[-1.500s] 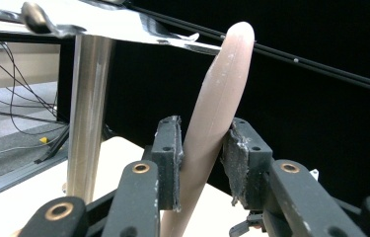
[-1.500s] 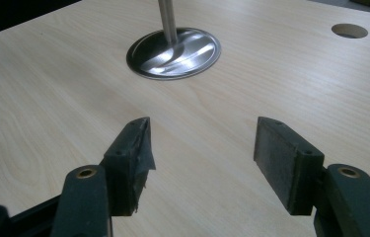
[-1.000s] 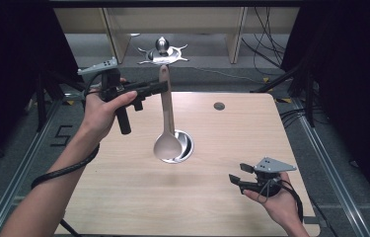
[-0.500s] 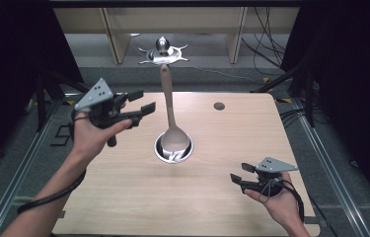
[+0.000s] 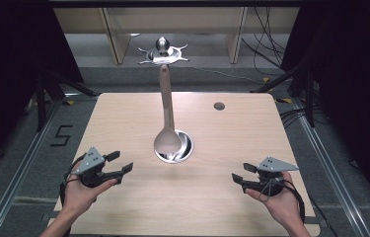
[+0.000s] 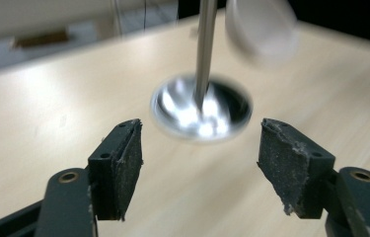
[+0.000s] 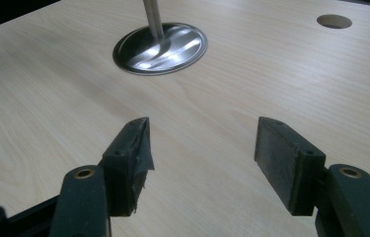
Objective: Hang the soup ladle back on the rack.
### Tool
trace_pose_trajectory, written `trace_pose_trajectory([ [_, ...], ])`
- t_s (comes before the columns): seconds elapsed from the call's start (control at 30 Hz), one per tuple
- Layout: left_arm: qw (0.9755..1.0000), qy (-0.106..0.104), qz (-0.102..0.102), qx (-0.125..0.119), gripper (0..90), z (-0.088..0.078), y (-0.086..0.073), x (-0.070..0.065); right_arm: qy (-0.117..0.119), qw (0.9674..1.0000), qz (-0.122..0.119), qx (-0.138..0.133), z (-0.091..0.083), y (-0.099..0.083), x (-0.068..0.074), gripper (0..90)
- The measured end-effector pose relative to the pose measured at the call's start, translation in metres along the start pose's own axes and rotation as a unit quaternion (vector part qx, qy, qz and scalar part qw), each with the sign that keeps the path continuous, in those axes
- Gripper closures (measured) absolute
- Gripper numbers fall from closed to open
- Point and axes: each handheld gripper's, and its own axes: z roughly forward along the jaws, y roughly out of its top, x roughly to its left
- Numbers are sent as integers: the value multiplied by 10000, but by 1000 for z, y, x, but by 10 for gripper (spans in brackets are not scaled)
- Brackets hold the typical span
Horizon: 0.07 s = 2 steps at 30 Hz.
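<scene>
Both claws rest low over the desk (image 5: 123, 123) with jaws apart and nothing between them: left claw (image 5: 121, 162), just opened, and right claw (image 5: 241, 173). Between them, farther back, a steel ladle (image 5: 167, 140) stands upright in a round metal dish (image 5: 185, 148).

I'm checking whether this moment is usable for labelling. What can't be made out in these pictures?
- Ladle hook: high view, too small against the stand top.
- Ladle bowl: left gripper view, blurred, cut by the top edge.
- Handle: right gripper view, cut by the top edge.
</scene>
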Motion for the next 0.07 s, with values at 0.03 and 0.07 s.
trace_pose_trajectory([
  [0.03, 9999, -30, -152, 3, 324, 1, -3, 0, 1, 10000, 62, 4, 0, 0, 0, 393],
  [0.07, 9995, -59, -299, 21, 323, 1, -4, 0, -26, 10000, -29, -17, 0, 0, -1, 388],
])
